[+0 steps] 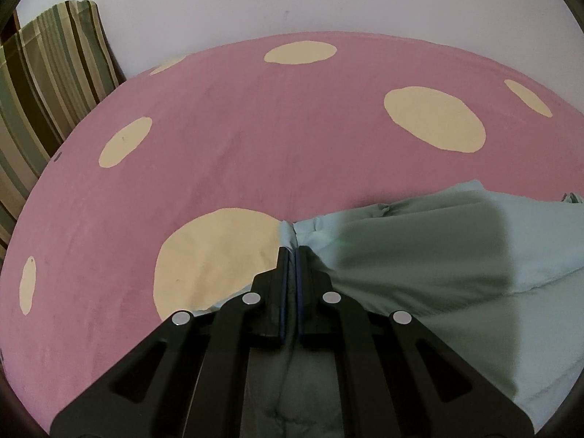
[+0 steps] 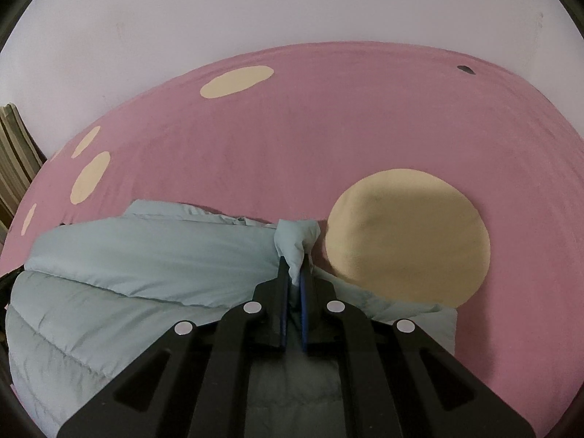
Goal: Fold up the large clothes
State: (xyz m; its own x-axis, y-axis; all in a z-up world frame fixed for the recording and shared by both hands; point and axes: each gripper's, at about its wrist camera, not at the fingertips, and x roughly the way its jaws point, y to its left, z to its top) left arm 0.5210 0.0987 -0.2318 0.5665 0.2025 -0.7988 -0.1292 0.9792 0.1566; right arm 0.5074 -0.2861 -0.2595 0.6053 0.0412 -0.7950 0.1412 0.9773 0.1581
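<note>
We hold the pale blue padded jacket point(image 2: 146, 255) on the pink spotted bed point(image 1: 255, 138), the left gripper point(image 1: 292, 252) and right gripper point(image 2: 295, 272) each with jaws pinching an edge corner. Mid-fold, we judge; next, carry both corners across evenly.

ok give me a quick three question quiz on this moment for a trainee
1. True or false: the left claw is open and clear of the light blue puffer jacket.
2. What is the right claw shut on?
A) a cream spot
B) a bunched edge of the jacket
C) the striped curtain
3. Fill in: the jacket lies on a ____ sheet with cream spots.

Key: 1 false, it is shut on jacket fabric; 2 B; 3 pink.
</note>
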